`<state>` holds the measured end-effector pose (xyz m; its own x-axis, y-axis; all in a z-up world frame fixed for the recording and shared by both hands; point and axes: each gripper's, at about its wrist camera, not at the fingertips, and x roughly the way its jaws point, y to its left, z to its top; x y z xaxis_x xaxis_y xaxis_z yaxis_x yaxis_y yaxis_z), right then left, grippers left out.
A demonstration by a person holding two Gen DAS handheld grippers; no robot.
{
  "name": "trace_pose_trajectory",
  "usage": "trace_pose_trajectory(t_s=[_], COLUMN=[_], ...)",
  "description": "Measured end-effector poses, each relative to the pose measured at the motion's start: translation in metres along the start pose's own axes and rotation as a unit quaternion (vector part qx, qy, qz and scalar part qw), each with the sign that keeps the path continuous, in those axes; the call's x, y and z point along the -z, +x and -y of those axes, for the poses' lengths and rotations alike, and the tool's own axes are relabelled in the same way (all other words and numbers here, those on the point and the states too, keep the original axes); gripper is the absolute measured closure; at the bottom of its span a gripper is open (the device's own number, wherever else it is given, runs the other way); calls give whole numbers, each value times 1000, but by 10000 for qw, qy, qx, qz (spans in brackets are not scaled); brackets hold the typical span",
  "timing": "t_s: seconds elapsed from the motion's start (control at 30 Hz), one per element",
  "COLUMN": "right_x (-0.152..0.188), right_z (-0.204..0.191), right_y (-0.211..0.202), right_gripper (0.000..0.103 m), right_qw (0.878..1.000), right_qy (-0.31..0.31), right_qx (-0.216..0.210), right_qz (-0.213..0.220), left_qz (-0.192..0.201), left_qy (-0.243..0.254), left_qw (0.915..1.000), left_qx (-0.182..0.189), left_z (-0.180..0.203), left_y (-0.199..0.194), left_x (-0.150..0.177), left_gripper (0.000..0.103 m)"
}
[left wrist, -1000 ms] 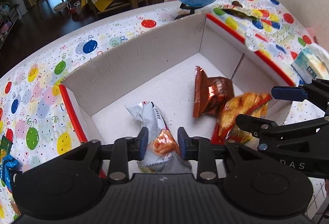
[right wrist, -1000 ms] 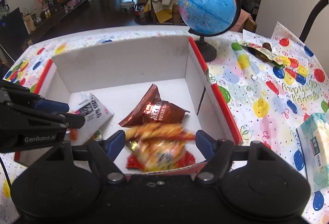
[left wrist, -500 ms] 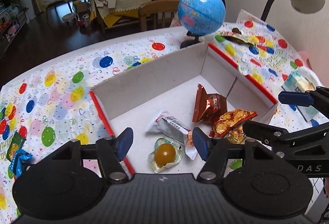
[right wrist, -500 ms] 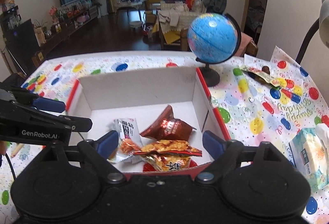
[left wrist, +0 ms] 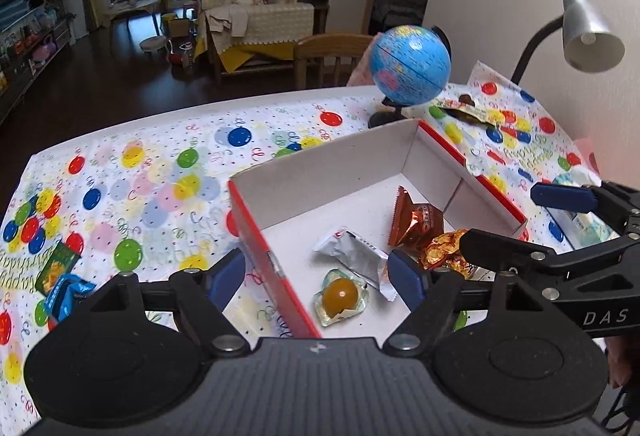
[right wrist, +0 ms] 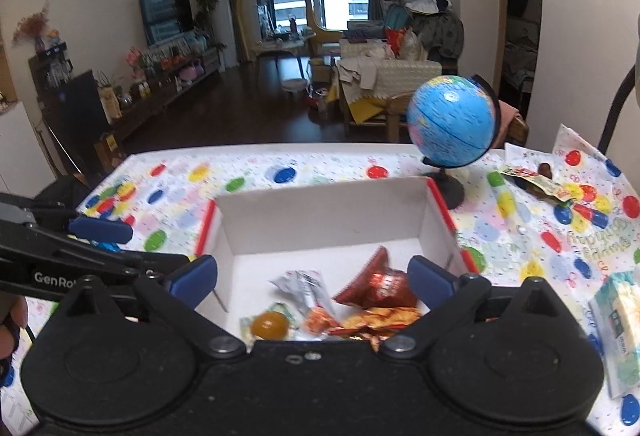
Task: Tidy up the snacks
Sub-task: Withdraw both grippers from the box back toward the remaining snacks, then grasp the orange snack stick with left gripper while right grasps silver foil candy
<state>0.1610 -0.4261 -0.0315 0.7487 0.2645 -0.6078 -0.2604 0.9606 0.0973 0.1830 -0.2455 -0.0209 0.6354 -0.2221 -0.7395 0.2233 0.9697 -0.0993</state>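
Observation:
A white cardboard box (left wrist: 360, 152) (right wrist: 320, 212) with red edges holds several snacks: a clear pack with an orange ball (left wrist: 341, 296) (right wrist: 270, 325), a silver-white packet (left wrist: 354, 252) (right wrist: 304, 288), a brown foil bag (left wrist: 418, 224) (right wrist: 378, 282) and a yellow-orange bag (left wrist: 444, 254) (right wrist: 380, 318). My left gripper (left wrist: 316, 278) hovers above the box's near left wall, its jaws opening, nothing between them. My right gripper (right wrist: 314, 278) hangs over the box's near edge, jaws opening wide and empty. Each gripper shows at the edge of the other's view.
A blue globe (left wrist: 410, 70) (right wrist: 452, 122) stands behind the box. A wrapped snack (right wrist: 536, 180) lies at the far right, a tissue pack (right wrist: 618, 328) at the near right. Green and blue packets (left wrist: 60, 276) lie at the left. A desk lamp (left wrist: 588, 32) arches over the right.
The left gripper let go of the silver packet and the clear orange pack, the right let go of the yellow-orange bag; both opened wider and rose back from the box.

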Motion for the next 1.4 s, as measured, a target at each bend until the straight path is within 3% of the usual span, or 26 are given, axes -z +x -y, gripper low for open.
trace_pose_trajectory(t_s=[0.2, 0.53, 0.8, 1.13, 1.4], right_x=[-2, -7, -1, 14, 26], right_z=[-27, -91, -138, -195, -230], right_y=[0, 15, 40, 74, 100], right_gripper=[0, 0, 0, 1, 5], right_qw=[9993, 9985, 9988, 9968, 9937], right_qy=[100, 113, 48, -63, -244], right_qx=[-334, -528, -477, -592, -683], right_qz=[164, 120, -100, -540, -858], left_qz=[117, 173, 133, -194, -533], left_qy=[-185, -488, -702, -1107, -1241], left_qw=[9998, 9986, 9965, 9900, 9864], left_qx=[-41, -88, -439, -852, -938], left_z=[-32, -105, -174, -251, -286], left_y=[-19, -46, -58, -44, -19], left_x=[11, 25, 43, 72, 93], left_gripper=[21, 21, 21, 21, 21])
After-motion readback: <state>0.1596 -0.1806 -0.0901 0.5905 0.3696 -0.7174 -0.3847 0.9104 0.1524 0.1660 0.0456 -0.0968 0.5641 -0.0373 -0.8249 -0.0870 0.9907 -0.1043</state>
